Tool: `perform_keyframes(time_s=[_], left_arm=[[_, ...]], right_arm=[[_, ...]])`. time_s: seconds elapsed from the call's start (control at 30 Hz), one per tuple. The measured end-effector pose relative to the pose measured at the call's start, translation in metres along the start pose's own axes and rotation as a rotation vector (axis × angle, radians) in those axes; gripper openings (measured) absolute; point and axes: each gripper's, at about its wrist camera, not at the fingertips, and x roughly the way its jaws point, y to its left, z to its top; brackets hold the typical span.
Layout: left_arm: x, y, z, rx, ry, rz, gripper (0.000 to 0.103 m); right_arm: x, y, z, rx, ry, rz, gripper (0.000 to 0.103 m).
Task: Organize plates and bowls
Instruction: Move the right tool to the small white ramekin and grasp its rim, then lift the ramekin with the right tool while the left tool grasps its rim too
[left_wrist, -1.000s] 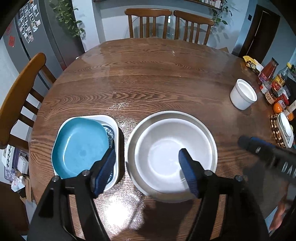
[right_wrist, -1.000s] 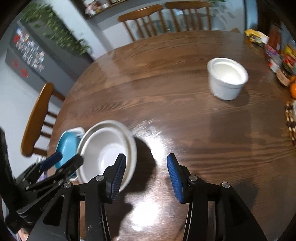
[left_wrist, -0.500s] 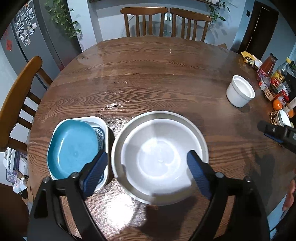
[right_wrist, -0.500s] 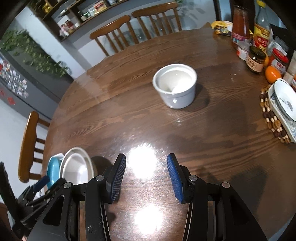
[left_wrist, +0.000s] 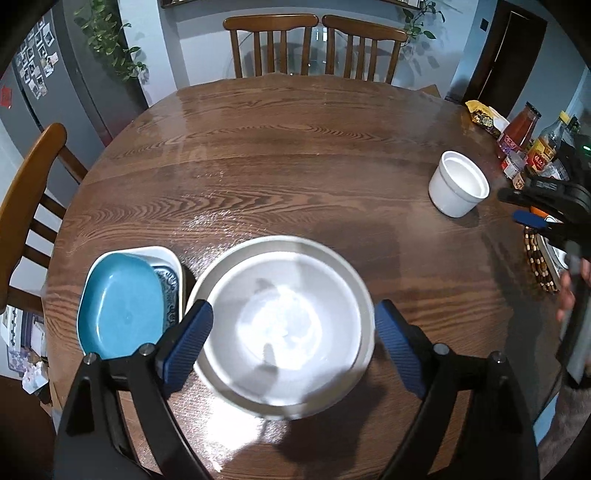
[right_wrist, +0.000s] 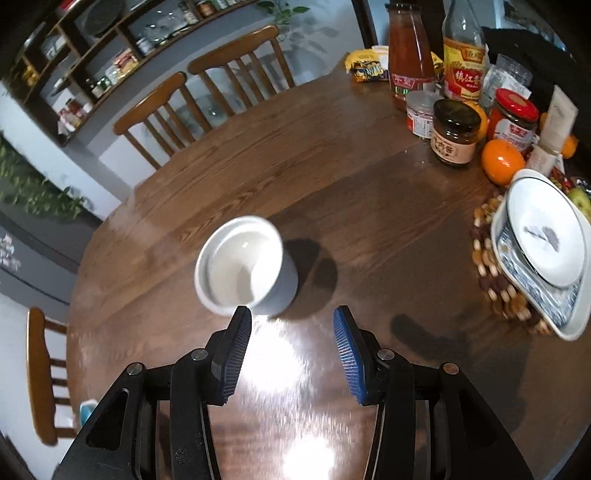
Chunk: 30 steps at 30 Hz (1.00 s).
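Landmark: the big white bowl (left_wrist: 291, 325), sitting in a wider white plate (left_wrist: 369, 314) on the round wooden surface (left_wrist: 295, 155).
Left of the bowl: a blue dish (left_wrist: 122, 306) stacked in a white square dish (left_wrist: 162, 253); a patterned piece between them shows only as a sliver, what it is unclear.
Left claw (left_wrist: 291, 350): spread wide, one pad on each side of the bowl and plate, neither pressing; whether the pads touch the rim cannot be told from this angle.
Right of the bowl, further back: a small white cup (left_wrist: 460, 188), upright, well apart from the bowl.
Right claw (right_wrist: 291, 332): part-way apart, nothing between the pads, just short of the cup (right_wrist: 245, 266), which is blurred; in the left view it is cut off at the frame edge (left_wrist: 532, 218).
Far right edge: bottles and jars (right_wrist: 454, 131) and an orange (right_wrist: 502, 160), then a white bowl (right_wrist: 543, 236) stacked in a patterned dish on a bead mat (right_wrist: 487, 258), partly cut off.
Person: only fingers (left_wrist: 567, 295) show at the right edge of the left view.
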Motion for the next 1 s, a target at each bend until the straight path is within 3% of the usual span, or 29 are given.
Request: perform_keyframes(time_s=[0.37, 0.4, 0.47, 0.63, 1.0], left_arm=[[0.006, -0.008, 0.012, 0.003, 0.004, 0.009, 0.089], [0.007, -0.008, 0.013, 0.002, 0.006, 0.010, 0.089], [0.008, -0.010, 0.016, 0.001, 0.005, 0.008, 0.089], [0.012, -0.023, 0.024, 0.018, 0.001, -0.018, 0.089], [0.009, -0.047, 0.016, 0.110, -0.013, -0.066, 0.089]], right_arm=[[0.052, 0.011, 0.027, -0.006, 0.093, 0.012, 0.047], [0.054, 0.012, 0.027, -0.010, 0.096, 0.013, 0.045], [0.056, 0.012, 0.027, -0.017, 0.102, 0.022, 0.023], [0.054, 0.017, 0.026, -0.072, 0.127, 0.011, 0.018], [0.027, 0.020, -0.036, -0.244, 0.257, 0.087, 0.014]])
